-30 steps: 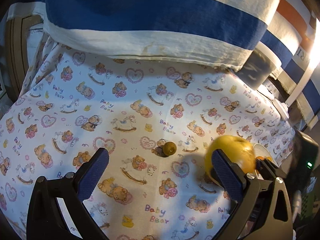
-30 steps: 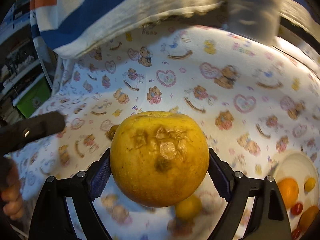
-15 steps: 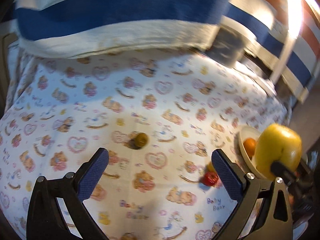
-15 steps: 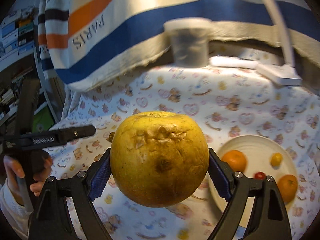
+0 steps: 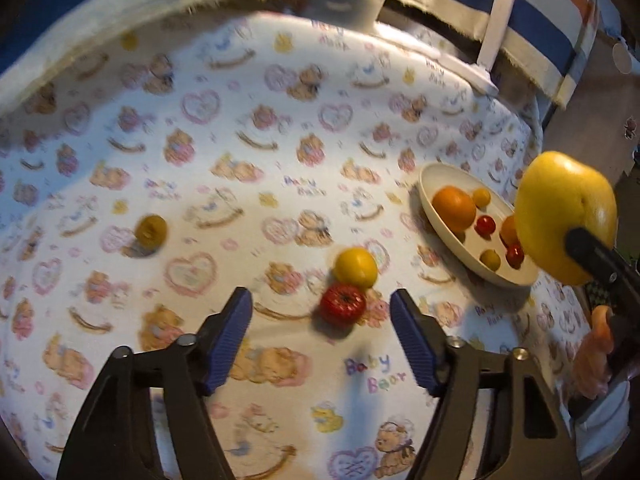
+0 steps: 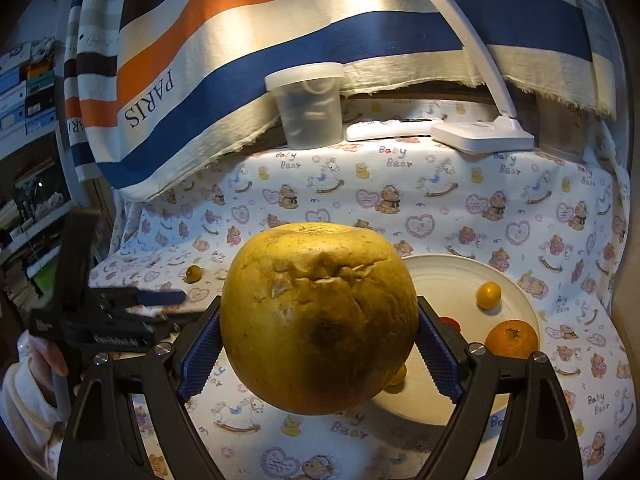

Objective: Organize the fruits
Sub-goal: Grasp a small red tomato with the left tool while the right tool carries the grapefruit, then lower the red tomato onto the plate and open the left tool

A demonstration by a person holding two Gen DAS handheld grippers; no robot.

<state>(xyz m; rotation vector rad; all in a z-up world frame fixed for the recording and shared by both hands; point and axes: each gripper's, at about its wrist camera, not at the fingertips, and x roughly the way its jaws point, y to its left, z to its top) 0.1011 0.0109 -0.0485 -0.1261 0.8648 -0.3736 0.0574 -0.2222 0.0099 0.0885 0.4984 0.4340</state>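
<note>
Left to right on the white bear-print cotton cloth (image 5: 280, 128): a small olive-yellow round fruit (image 5: 151, 231) lies alone at far left. Left gripper (image 5: 320, 322), jaws closing, nothing pressed yet; a ribbed red tomato (image 5: 343, 304) lies on the cloth between its blue pads (image 5: 230, 340), touching a smooth yellow tomato (image 5: 356, 268) just behind. Further right, a shallow cream oval plate (image 6: 516, 300) holds oranges and small red and yellow fruits. Right gripper (image 6: 318, 346) is clenched on a big wrinkled yellow grapefruit (image 6: 318, 320), held in the air in front of the plate.
</note>
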